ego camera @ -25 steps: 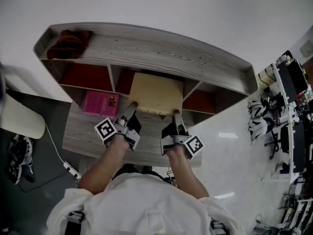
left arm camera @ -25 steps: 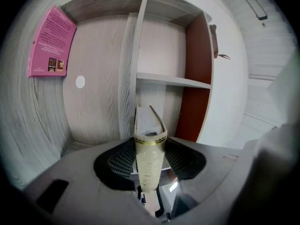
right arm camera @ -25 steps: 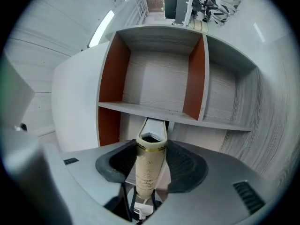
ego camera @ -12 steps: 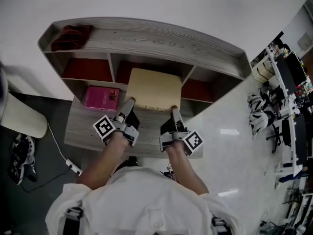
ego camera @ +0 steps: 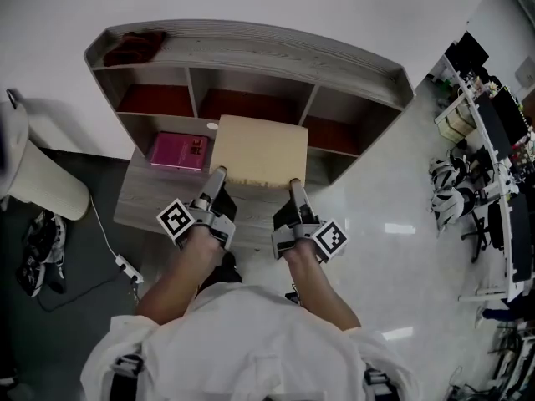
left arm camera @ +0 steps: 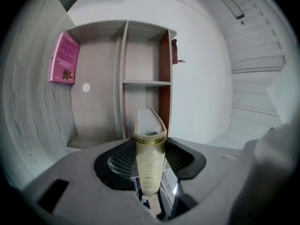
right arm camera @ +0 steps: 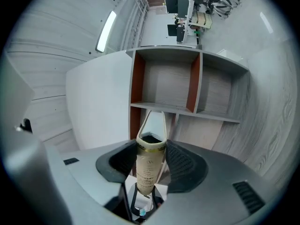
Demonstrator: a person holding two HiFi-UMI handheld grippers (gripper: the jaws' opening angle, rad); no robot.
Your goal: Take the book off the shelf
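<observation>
Well, in the head view I have the cream hardback book [ego camera: 259,150] lying flat in front of the grey wood-grain shelf unit with red-brown back panels [ego camera: 276,53]. It is over the lower ledge, level with the middle compartment. From this steep angle I can't be sure whether its far edge is clear of that opening. The left gripper [ego camera: 219,174] and right gripper [ego camera: 294,184] meet the book's near edge, one at each corner. A flat pink book [ego camera: 178,151] lies on the ledge just left of it, and a dark red cloth [ego camera: 134,47] sits on the shelf top.

In the left gripper view, the jaws clamp the book's gold-banded spine [left arm camera: 149,158] from both sides.

The right gripper view shows the same: the ribbed pads [right arm camera: 180,161] are pressed on the spine, with the shelf's compartments well behind it.
</observation>
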